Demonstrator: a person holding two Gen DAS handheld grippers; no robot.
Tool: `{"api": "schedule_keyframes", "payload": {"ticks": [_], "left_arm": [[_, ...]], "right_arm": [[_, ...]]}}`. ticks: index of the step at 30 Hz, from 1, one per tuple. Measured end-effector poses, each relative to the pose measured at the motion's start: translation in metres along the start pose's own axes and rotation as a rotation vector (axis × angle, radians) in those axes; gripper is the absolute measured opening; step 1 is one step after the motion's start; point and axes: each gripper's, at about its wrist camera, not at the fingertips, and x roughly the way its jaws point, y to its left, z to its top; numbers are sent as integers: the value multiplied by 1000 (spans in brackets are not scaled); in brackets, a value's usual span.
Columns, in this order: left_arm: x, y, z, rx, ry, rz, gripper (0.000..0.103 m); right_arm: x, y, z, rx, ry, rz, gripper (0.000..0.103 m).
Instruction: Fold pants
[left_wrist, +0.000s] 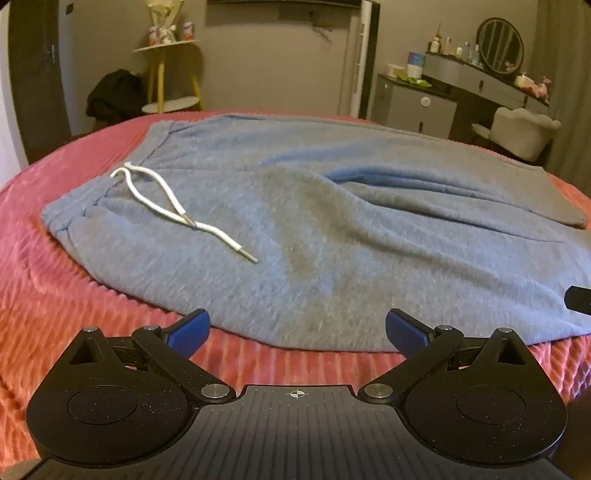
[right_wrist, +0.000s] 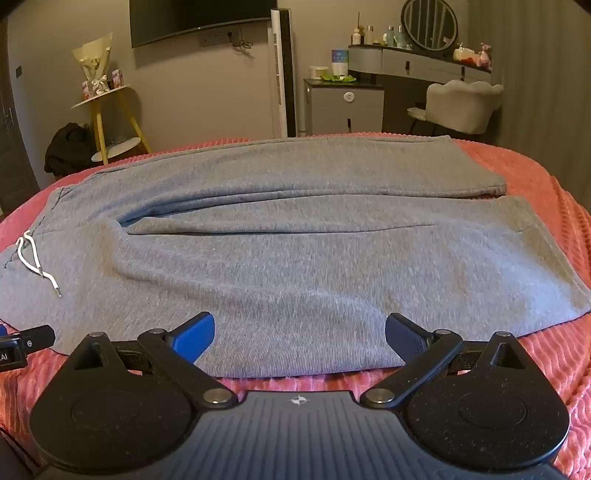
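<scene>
Grey sweatpants (left_wrist: 314, 229) lie spread flat on a red ribbed bedcover (left_wrist: 55, 295), waistband to the left with a white drawstring (left_wrist: 173, 206), both legs running to the right. My left gripper (left_wrist: 297, 330) is open and empty, just in front of the pants' near edge by the hip. My right gripper (right_wrist: 299, 334) is open and empty, its fingertips over the near edge of the near leg (right_wrist: 295, 288). The pants (right_wrist: 314, 206) and the drawstring (right_wrist: 35, 258) also show in the right wrist view. The left gripper's tip (right_wrist: 33, 338) shows at that view's left edge.
The bedcover (right_wrist: 535, 350) extends around the pants. Beyond the bed stand a yellow-legged side table (right_wrist: 107, 122), a dark bag (right_wrist: 70, 147) on the floor, a white tower fan (right_wrist: 282, 74), a grey dresser (right_wrist: 343, 107), and a vanity with a chair (right_wrist: 458, 107).
</scene>
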Motion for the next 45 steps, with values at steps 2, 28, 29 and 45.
{"api": "schedule_keyframes", "payload": {"ticks": [2,28,29,45], "left_arm": [[1,4,2,-13,8,-20,103],[0,7,-1,-51,11,-15,103],[1,7,-1,-53,11,-16,103],[0,9,-1,-68,13,-18,103]], "right_arm": [[0,0,0,-1,0,1,99],[-4,-3,0,12,-1,-3,99],[-4,-3,0,12,0,-2,99],[-5,-4,1,16,-2,-2,99]]}}
